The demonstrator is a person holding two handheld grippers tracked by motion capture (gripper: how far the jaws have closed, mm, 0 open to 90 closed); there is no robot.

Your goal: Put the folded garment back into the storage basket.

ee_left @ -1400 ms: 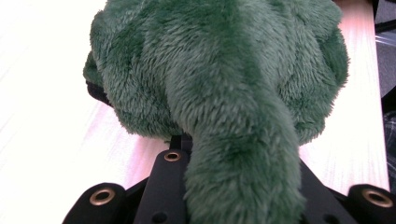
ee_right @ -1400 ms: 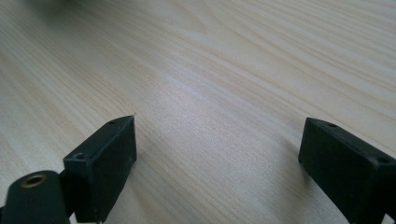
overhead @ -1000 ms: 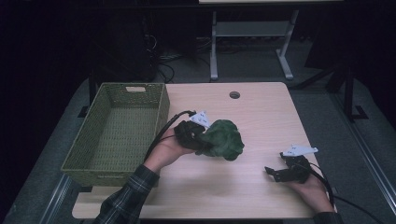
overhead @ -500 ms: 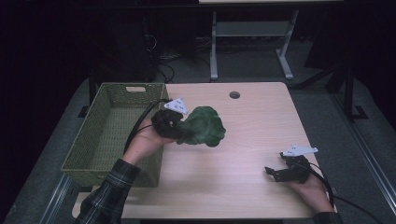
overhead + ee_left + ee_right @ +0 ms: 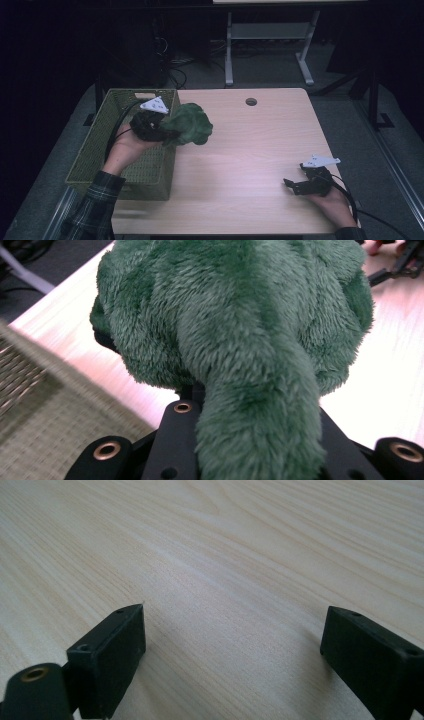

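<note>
While the left gripper (image 5: 161, 131) is clamped on a green plush toy with a rounded, lobed body and a thick stalk-like limb (image 5: 189, 125), the toy hangs clear of the wooden table (image 5: 250, 150), just at the near right rim of the olive-green woven rectangular basket (image 5: 90, 155). In the left gripper view the black jaws stand narrow and pinch the plush stalk (image 5: 257, 435) between them, with the basket's weave below at the left. The step in hand appears to be the carry of the toy toward the basket. The next move likely calls for bringing the toy fully over the basket's open interior, lowering it past the rim, and only then spreading the jaws, since a release here could drop it on the rim or the table. The fabric is a deep, uniform green with a short, dense pile and soft, bulging folds; it should compress readily. The right gripper (image 5: 295, 186) rests on the table near the person's edge, its jaws spread wide on nothing (image 5: 230, 650).
</note>
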